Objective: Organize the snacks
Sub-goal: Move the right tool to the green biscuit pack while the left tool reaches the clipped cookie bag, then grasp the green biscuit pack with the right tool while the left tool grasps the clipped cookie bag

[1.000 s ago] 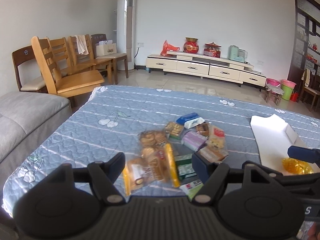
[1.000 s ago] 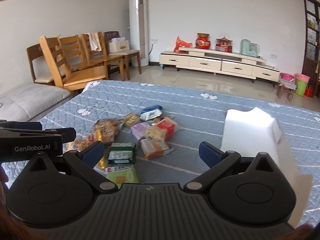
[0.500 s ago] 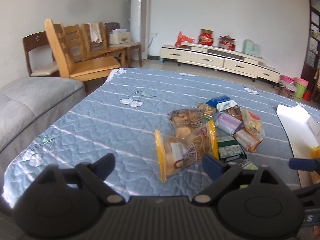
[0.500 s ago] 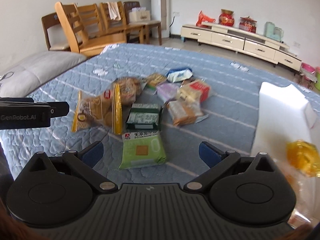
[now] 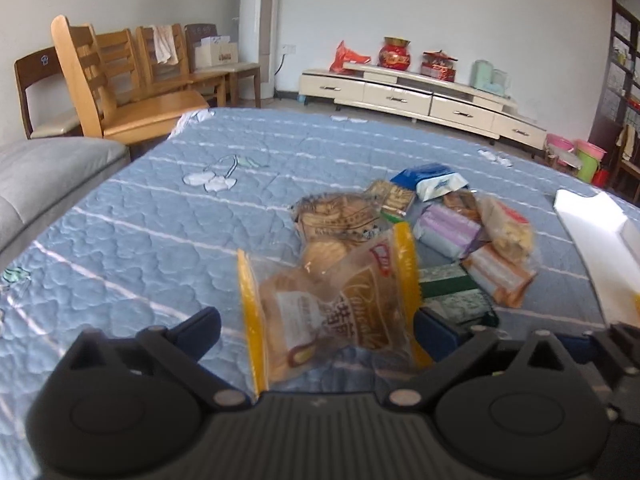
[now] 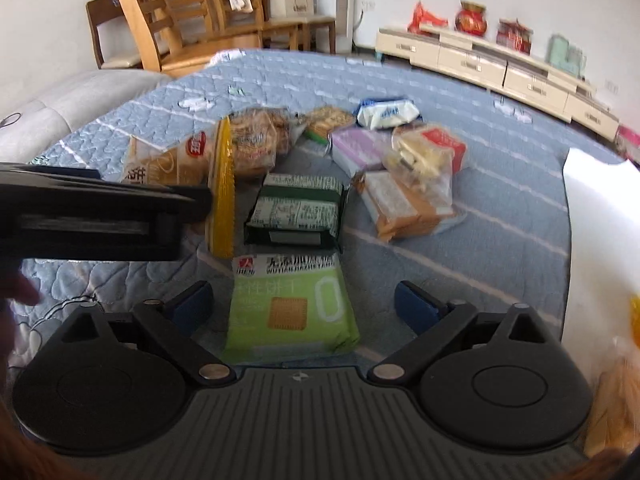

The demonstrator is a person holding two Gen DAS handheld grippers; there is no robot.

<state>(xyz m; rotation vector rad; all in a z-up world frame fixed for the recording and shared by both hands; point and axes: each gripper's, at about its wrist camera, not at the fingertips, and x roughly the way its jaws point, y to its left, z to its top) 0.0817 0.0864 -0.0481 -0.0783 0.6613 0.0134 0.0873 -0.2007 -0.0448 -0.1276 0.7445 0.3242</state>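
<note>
A pile of snack packs lies on the blue quilted table (image 5: 168, 216). My left gripper (image 5: 318, 326) is open, its fingers on either side of a clear bread bag with yellow edges (image 5: 332, 308), not closed on it. The same bag shows in the right wrist view (image 6: 180, 164). My right gripper (image 6: 304, 306) is open, straddling a light green cracker pack (image 6: 290, 308). A dark green pack (image 6: 298, 214) lies just beyond it. A white box (image 6: 600, 248) stands at the right with a yellow-wrapped snack (image 6: 635, 320) in it.
Purple (image 5: 448, 230), orange (image 5: 498, 276), blue-white (image 5: 434, 182) and cookie (image 5: 340, 216) packs lie behind. Wooden chairs (image 5: 120, 88) and a grey sofa (image 5: 44, 176) stand left. A TV cabinet (image 5: 420, 98) lines the far wall.
Both grippers have moved down and forward toward the pile. The left now straddles the bread bag, the right the green cracker pack. Both stay open.
</note>
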